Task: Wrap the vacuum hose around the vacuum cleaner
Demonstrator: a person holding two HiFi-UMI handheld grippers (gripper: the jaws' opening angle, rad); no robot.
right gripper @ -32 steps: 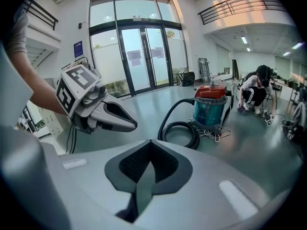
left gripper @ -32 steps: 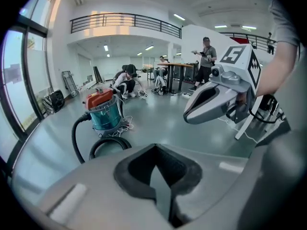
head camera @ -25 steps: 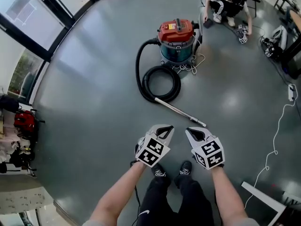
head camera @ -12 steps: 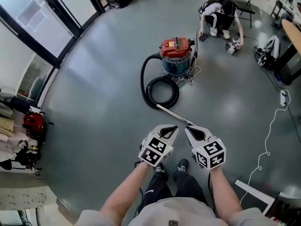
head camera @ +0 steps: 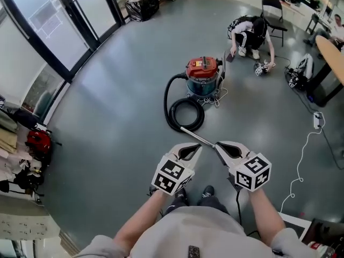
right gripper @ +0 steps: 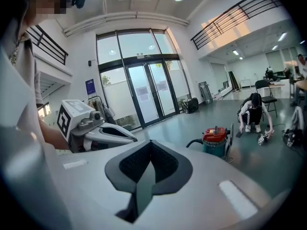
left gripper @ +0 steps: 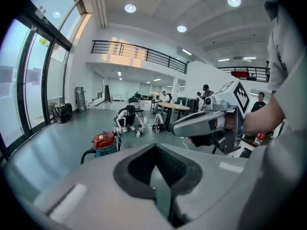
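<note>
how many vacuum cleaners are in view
1. The vacuum cleaner stands on the floor ahead, its hose coiled in front of it. No other shows; the room's edges are cut off, so one could be hidden.

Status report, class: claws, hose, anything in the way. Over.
Left claw shut, empty; right claw shut, empty. Hose coiled on floor beside vacuum, not wrapped. Person crouched beyond vacuum.

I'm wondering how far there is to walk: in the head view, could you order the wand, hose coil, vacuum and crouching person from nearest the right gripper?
From the right gripper:
1. Wand, on the floor right by its tip.
2. Hose coil, ahead and to the left.
3. Vacuum, just beyond the coil.
4. Person, farthest, at upper right.
</note>
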